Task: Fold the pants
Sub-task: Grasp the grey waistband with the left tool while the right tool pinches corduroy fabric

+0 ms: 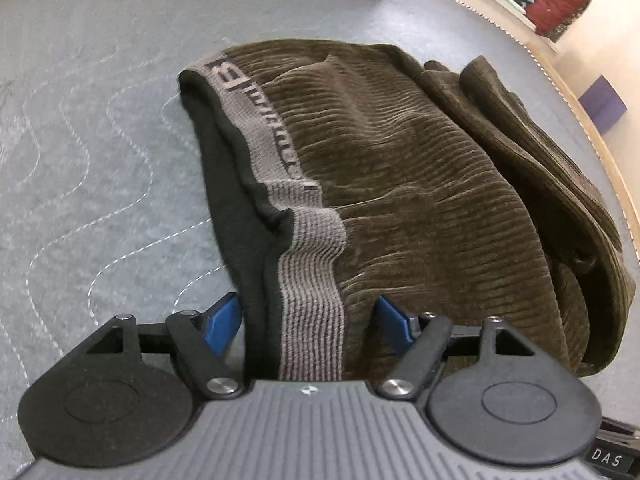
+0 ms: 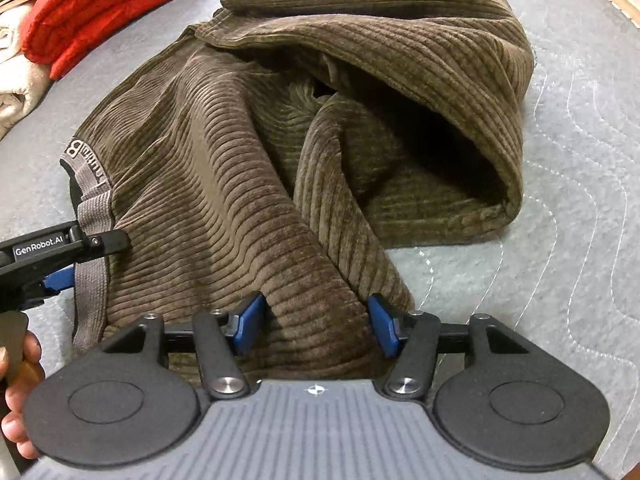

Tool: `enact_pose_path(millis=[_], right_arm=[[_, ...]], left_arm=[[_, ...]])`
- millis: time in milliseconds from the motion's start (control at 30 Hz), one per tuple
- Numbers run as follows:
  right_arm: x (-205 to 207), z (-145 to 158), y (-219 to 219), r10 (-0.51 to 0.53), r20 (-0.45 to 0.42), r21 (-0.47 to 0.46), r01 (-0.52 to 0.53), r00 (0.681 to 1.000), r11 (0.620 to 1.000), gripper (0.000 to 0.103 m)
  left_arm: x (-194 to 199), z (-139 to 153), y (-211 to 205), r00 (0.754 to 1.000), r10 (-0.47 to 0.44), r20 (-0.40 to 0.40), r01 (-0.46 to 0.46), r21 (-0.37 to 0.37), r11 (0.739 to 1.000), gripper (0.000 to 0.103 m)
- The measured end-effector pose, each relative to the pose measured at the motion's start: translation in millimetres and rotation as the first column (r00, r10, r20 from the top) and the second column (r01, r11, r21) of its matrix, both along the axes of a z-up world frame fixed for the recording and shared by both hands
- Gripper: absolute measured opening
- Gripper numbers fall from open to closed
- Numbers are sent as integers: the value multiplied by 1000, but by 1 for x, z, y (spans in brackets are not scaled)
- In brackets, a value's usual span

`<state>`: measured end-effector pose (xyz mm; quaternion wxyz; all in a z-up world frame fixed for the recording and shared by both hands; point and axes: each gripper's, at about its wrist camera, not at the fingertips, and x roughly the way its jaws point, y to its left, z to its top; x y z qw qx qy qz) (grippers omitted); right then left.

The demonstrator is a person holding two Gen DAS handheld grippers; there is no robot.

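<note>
pants (image 1: 400,168) lay crumpled on the grey quilted tabletop (image 1: 80,140), olive corduroy, waistband (image 1: 312,280) end nearest both grippers, legs bunched toward the far side. left gripper (image 1: 310,322) sat at the waistband: its blue fingers (image 1: 224,322) were spread apart, with the grey striped elastic and dark lining running between them, not pinched. likely positioned there because the waistband is the firmest edge to pull from. right gripper (image 2: 316,324) was at the near corduroy edge just beside the waistband, fingers (image 2: 250,322) also spread wide, a ridge of cloth rising between them but not squeezed. so both released, nothing grasped yet.

in the right view the left gripper (image 2: 60,264) showed side-on straddling the band, a bare hand (image 2: 16,380) on its handle. one leg (image 2: 420,80) was flopped over itself with a dark hollow under the fold, so the garment was not flat; judged early stage, two-point hold along the top edge probably meant to lift and shake or spread it before any fold.

red cloth (image 2: 108,4) and a beige cloth (image 2: 20,92) were stacked at the far left, well apart from the pants. risk: thick corduroy could slip if only one layer got caught.
</note>
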<state>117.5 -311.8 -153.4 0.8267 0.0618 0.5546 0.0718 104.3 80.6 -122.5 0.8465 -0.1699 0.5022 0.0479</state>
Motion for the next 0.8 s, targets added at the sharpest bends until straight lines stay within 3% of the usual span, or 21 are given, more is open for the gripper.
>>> enact_pose_path(millis=[133,200,267,333,467,567,667,800], right_arm=[[-5,-2,18,126,24,-87,-124,992,988,66],[-12,-1,31,224,38,-136,-217,974,967,51],[-18,4,38,299,59,-142,-288,953,947,23],[-23,12,42,345,82,-142,-332,935,932,15],[-40,31,50,438,135,-173,-414,889,893,12],[-56,48,58,539,179,-211,-503,823,838,12],[-71,57,77,639,191,-190,-611,745,769,12],[-108,65,108,794,193,-146,-783,576,604,11]], left_arm=[[-5,4,-11,999,-38,16,37,59,998,51],[-4,11,-7,999,-38,19,37,39,999,33],[-8,21,-3,998,-49,39,49,17,999,26],[-12,33,-5,995,-79,65,78,10,997,24],[-34,63,1,985,-126,121,125,11,992,21],[-51,80,19,983,-120,140,119,18,993,21],[-74,94,44,988,-104,117,101,29,994,20],[-108,105,86,998,-31,58,26,92,995,20]])
